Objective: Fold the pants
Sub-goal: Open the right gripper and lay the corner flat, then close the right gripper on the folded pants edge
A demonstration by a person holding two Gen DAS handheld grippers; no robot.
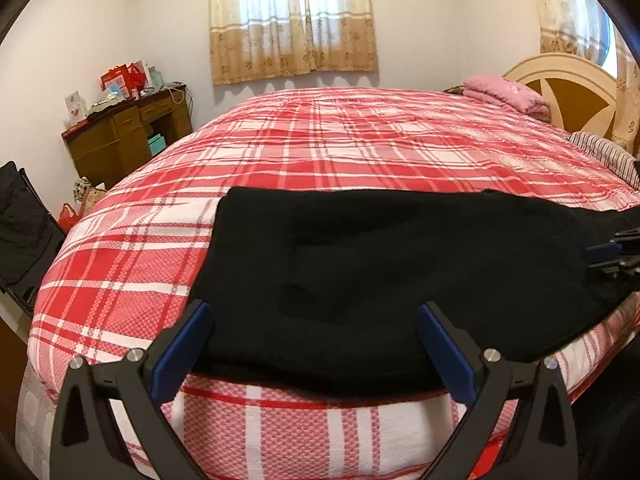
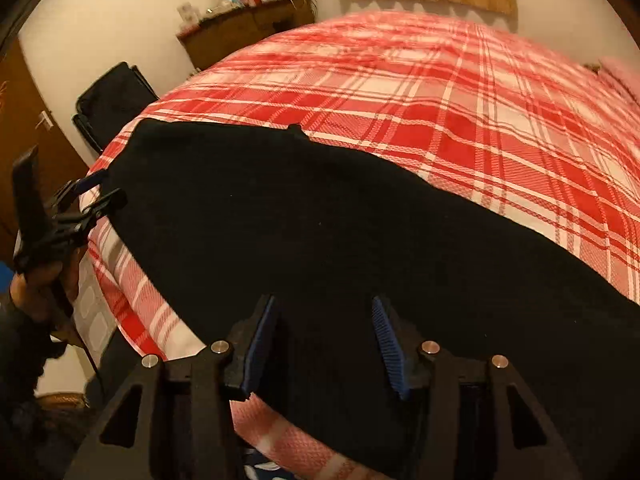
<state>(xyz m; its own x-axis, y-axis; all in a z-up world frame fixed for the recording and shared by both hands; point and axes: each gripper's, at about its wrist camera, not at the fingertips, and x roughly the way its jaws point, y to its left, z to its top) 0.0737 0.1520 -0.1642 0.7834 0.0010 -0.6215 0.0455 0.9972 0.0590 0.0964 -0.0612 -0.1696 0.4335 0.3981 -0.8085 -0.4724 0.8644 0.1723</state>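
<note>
Only the left view shows the folded pink blanket beyond the flat black fabric pants; both the left hand-held gripper and the right hand-held gripper gape apart over those pants.

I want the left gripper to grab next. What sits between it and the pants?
Nothing visible: the open left gripper is right at the near edge of the black pants on the plaid bedspread.

Left claw: jaws spread wide, nothing between them. Right claw: jaws apart, also unloaded.
</note>
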